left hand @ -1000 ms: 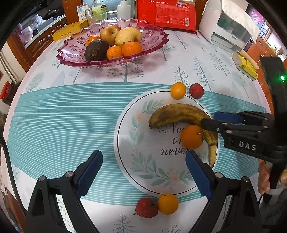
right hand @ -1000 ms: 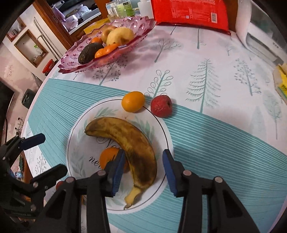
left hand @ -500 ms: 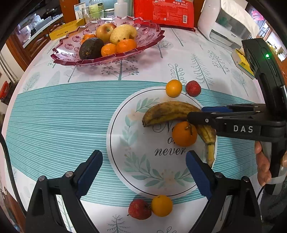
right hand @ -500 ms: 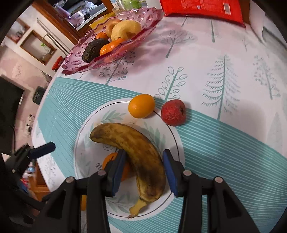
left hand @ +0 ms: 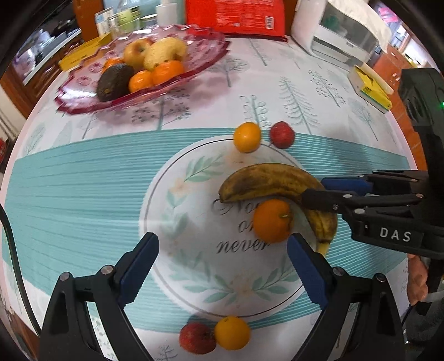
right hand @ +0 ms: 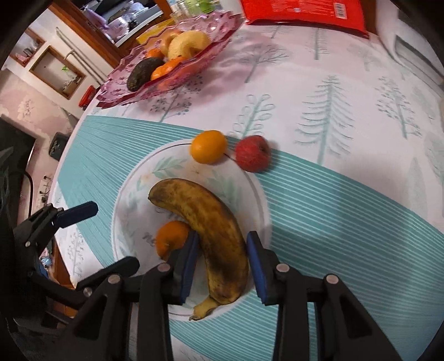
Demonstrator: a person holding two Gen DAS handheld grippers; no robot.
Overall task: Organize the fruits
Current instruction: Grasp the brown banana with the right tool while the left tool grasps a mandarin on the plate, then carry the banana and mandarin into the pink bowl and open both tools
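Crosswise between the right tool's (right hand: 222, 266) part-open pads lies the stem half of the banana (right hand: 205, 236), not yet clamped, its long axis curving away across the table's (right hand: 347, 211) printed circle. The left tool (left hand: 222, 266) hangs wide and empty, farther off.

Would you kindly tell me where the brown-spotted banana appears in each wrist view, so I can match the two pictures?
Left wrist view: the brown-spotted banana lies right of centre, arching over the orange tangerine, its stem half between the right tongs.
Right wrist view: the banana lies at lower centre, between the right tongs' open pads.
Shared landmark: the pink glass fruit dish, upper left in both.
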